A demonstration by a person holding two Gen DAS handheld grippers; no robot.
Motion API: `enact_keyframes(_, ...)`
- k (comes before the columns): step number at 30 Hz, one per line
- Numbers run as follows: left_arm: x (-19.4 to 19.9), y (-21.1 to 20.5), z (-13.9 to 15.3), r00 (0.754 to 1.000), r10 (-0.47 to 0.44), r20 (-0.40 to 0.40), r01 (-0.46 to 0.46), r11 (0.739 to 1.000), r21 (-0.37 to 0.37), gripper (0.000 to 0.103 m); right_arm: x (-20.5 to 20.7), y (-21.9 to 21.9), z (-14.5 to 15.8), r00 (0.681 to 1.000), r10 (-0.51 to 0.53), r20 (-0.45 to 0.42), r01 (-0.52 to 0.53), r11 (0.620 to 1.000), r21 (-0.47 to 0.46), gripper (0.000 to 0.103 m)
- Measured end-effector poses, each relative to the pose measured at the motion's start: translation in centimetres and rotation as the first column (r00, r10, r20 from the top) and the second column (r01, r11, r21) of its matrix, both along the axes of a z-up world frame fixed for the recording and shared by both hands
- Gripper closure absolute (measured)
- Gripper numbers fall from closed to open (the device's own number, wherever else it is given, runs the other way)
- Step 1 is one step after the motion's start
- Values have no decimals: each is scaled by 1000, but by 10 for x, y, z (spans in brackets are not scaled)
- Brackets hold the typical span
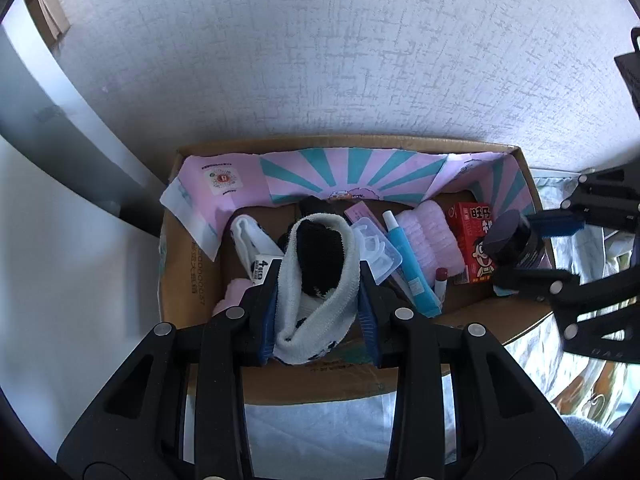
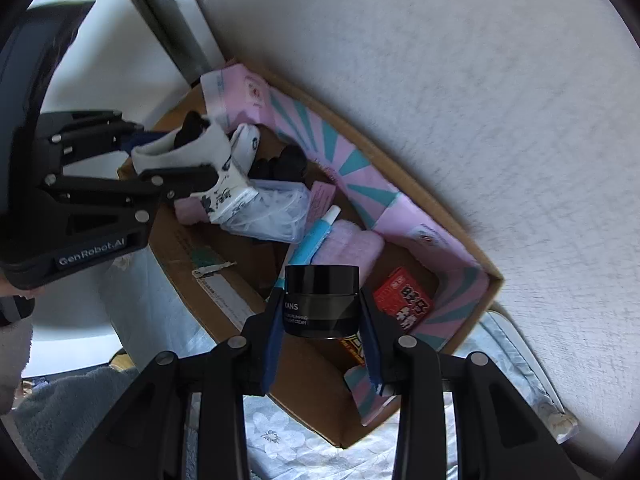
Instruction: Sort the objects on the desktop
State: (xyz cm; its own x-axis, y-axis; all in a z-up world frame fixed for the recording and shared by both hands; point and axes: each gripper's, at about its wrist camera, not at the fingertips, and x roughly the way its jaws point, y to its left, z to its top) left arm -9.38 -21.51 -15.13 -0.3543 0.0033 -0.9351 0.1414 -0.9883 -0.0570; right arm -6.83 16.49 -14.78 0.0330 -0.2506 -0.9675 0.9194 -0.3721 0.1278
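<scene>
most things already lie in the cardboard box (image 1: 188, 272), and only the sock (image 1: 316, 276) pinched in the left tool (image 1: 318, 304) and the cream jar (image 2: 322, 300) clamped in the right tool (image 2: 322, 332) seem left to drop in.

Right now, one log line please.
left gripper: shut on sock | right gripper: shut on black jar | both over cardboard box

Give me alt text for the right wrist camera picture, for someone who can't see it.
The right tongs grip a black cream jar above an open cardboard box holding a red snack box, a pink cloth and a blue tube. At left, the left tongs hold a white sock.
</scene>
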Motion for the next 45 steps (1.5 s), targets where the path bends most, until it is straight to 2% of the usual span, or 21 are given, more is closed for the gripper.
enact_keyframes(11, -6, 4, 10, 1000, 14, -5, -14, 1000, 10, 69, 0, 4, -4, 1000, -26, 18, 26, 1000, 18, 71)
enact_keyframes(13, -7, -1, 14, 999, 40, -31, -38, 998, 48, 56, -2, 5, -6, 999, -38, 16, 38, 999, 25, 71)
enact_keyframes(15, -6, -8, 18, 996, 78, -52, -71, 990, 125, 4, -5, 4, -7, 998, -56, 21, 55, 998, 37, 66)
enact_keyframes(16, -5, -9, 20, 995, 85, -61, -75, 986, 146, 0, -7, 5, -8, 997, -66, 34, 65, 997, 43, 56)
enact_keyframes(17, -4, -10, 23, 993, 86, -74, -74, 984, 161, 0, -8, 5, -7, 996, -73, 42, 71, 997, 41, 50)
enact_keyframes(18, -3, -10, 26, 994, 80, -78, -66, 985, 162, 0, -9, 6, -5, 996, -80, 46, 78, 996, 38, 39)
enact_keyframes(19, -4, -10, 27, 994, 77, -73, -65, 987, 148, 0, -10, 7, -4, 995, -89, 45, 88, 996, 33, 27)
enact_keyframes(21, -3, -9, 30, 994, 74, -78, -66, 992, 105, 0, -10, 9, -1, 994, -103, 35, 102, 994, 38, 12)
enact_keyframes(24, -1, -8, 33, 994, 76, -83, -69, 993, 94, 0, -6, 10, 1, 994, -103, 25, 102, 994, 40, 1)
enact_keyframes(31, 6, -3, 36, 994, 69, -81, -64, 996, 64, 0, 8, 8, 0, 998, -60, -23, 62, 996, 62, 1)
enact_keyframes(37, 9, 0, 47, 993, 71, -91, -68, 997, 36, 0, 14, 12, 4, 997, -63, -35, 64, 997, 47, 1)
enact_keyframes(40, 10, 4, 57, 992, 63, -107, -56, 996, 66, 0, 15, 15, 6, 997, -64, -49, 66, 997, 35, 1)
enact_keyframes(45, 7, 18, 69, 994, 39, -102, -43, 998, -37, 0, 15, 22, 10, 992, -96, -85, 98, 995, 18, 1)
